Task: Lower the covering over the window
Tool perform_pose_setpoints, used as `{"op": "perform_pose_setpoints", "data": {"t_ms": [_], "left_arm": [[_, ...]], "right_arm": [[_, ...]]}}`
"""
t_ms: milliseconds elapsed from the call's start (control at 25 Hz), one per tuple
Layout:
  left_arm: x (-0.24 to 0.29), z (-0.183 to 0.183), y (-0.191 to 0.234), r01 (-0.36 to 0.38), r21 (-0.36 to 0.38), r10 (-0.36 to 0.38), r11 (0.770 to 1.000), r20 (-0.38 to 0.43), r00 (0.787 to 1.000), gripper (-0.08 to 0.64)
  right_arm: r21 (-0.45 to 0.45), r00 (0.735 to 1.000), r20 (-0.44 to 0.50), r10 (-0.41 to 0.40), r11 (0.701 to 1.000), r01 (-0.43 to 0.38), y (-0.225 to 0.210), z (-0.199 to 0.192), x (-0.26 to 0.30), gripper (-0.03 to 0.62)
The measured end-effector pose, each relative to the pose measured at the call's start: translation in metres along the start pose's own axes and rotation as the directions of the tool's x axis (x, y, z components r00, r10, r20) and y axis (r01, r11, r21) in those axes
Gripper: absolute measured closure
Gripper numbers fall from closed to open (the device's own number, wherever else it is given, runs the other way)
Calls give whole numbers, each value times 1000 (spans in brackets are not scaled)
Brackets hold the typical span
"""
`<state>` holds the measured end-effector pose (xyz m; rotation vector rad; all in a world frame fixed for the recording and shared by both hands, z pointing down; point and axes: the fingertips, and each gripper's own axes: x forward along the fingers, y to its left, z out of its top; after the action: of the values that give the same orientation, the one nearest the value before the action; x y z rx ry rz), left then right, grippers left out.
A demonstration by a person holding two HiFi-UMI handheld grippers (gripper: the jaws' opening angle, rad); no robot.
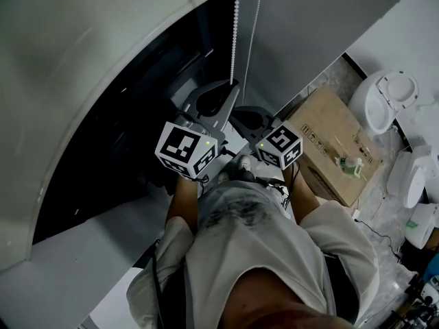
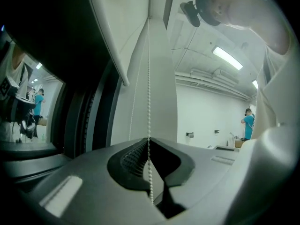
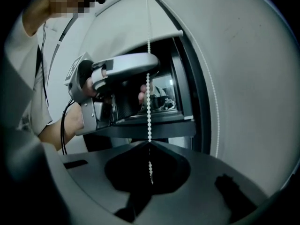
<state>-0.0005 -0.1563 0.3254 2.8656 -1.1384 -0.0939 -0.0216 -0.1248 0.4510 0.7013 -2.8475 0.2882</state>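
Left gripper (image 2: 149,139) and right gripper (image 3: 150,143) both pinch the bead chain (image 2: 149,78); best pulled straight down, steadily, to lower the blind (image 3: 126,27) above them.

A brown cardboard box (image 1: 329,139) lies on the speckled floor (image 1: 384,214), with a small pale green and white bottle (image 1: 350,164) on its top. Just beyond it sits a white round plastic device (image 1: 391,98), with another white rounded unit (image 1: 411,177) nearby. Far off, a person in a teal shirt (image 2: 247,122) stands under a ceiling strip light (image 2: 227,57).
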Motion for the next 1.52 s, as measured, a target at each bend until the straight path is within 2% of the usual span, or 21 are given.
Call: {"op": "perform_pose_setpoints", "data": {"t_ms": [520, 720, 880, 1000, 1200, 1360, 1520], "left_arm": [[-8, -50, -3, -5, -69, -1, 998, -87, 996, 541], [-9, -49, -7, -2, -69, -4, 998, -84, 996, 541], [-10, -50, -3, -10, -68, 4, 998, -84, 996, 541], [-12, -50, 1, -17, -66, 11, 998, -82, 997, 541], [-12, -49, 3, -20, -63, 15, 998, -85, 996, 541], [-12, -50, 3, -17, -64, 11, 998, -83, 996, 541], [-11, -50, 2, -14, -66, 8, 998, -84, 996, 541]], "right_arm": [[38, 994, -113, -6, 999, 11, 3, -48, 9, 574], [-10, 991, -127, -38, 999, 37, 0, -45, 0, 573], [-44, 999, -44, -21, 999, 20, 4, -17, -15, 572], [-55, 999, 46, 12, 998, -9, 9, 17, -29, 501], [-100, 983, 183, -15, 994, 34, 5, 85, -44, 499], [-170, 972, 236, -24, 983, 65, 1, 123, -44, 499], [-192, 956, 292, -9, 979, 67, -1, 155, -43, 499]]}}
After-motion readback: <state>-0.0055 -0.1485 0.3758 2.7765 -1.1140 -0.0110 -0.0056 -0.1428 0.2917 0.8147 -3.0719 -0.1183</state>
